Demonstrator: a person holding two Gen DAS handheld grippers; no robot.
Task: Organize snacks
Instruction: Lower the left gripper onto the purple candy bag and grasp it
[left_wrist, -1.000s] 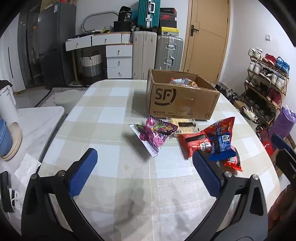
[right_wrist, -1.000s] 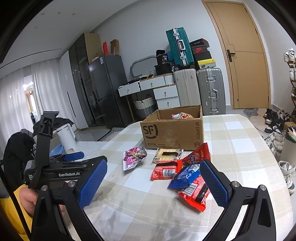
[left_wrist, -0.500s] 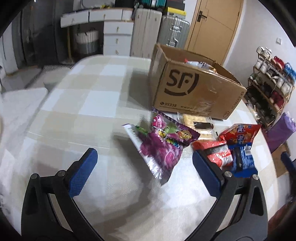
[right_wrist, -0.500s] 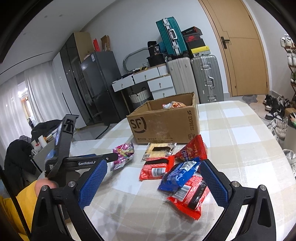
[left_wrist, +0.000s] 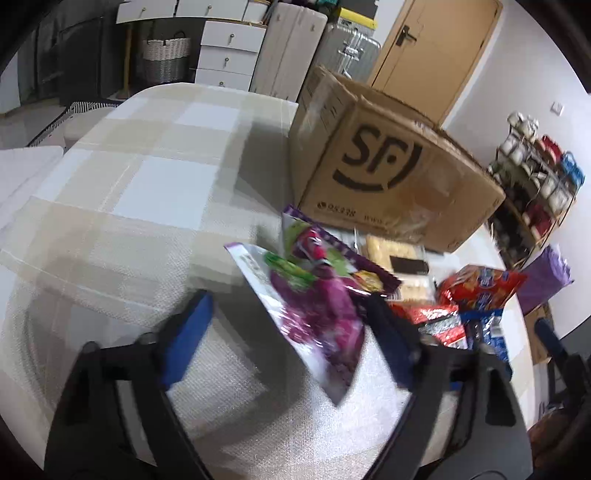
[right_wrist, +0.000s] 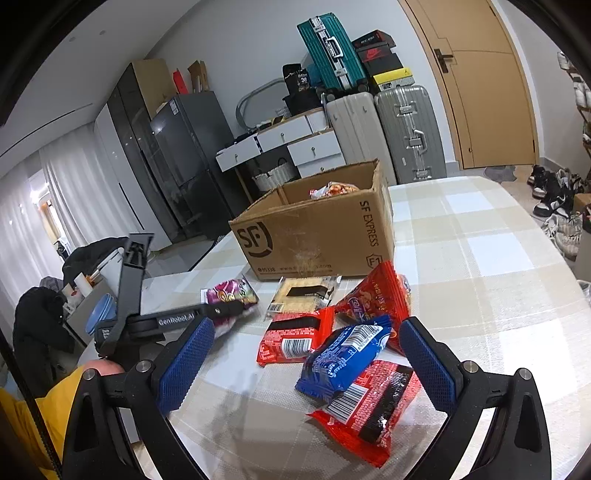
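Item: purple snack packet (left_wrist: 317, 302), lying on the checked worktop (left_wrist: 147, 192) at about 7 o'clock from the open cardboard box (left_wrist: 388, 177), just beside a clear-wrapped biscuit pack (left_wrist: 391, 258).

Left hand-held gripper (left_wrist: 291, 332): your jaws have just been closing and now straddle the packet. Its right edge sits against or very near the right pad; the left pad stands clear, so nothing is gripped yet. The view is blurred, so contact there is uncertain.

Right hand-held gripper (right_wrist: 306, 365): released, jaws wide, hovering over the blue packet (right_wrist: 343, 358), with red packets touching it at 6 o'clock (right_wrist: 369, 406), 9 o'clock (right_wrist: 295, 339) and 12 o'clock (right_wrist: 376, 299).

Step in hand, as judged: picking up the purple packet for the box, which already holds one snack (right_wrist: 332, 190).

Handling notes:
- Centre the packet between the pads before you finish closing; right now it sits toward the right pad.
- Take the puffed middle or the sealed end, not the thin loose corner at 6 o'clock, which will likely slip.
- Keep the tips low so the foil does not skate away.
- Lift clear of the biscuit pack before swinging toward the box at 1 o'clock.
- Hold your right side off until the left is out of the way.
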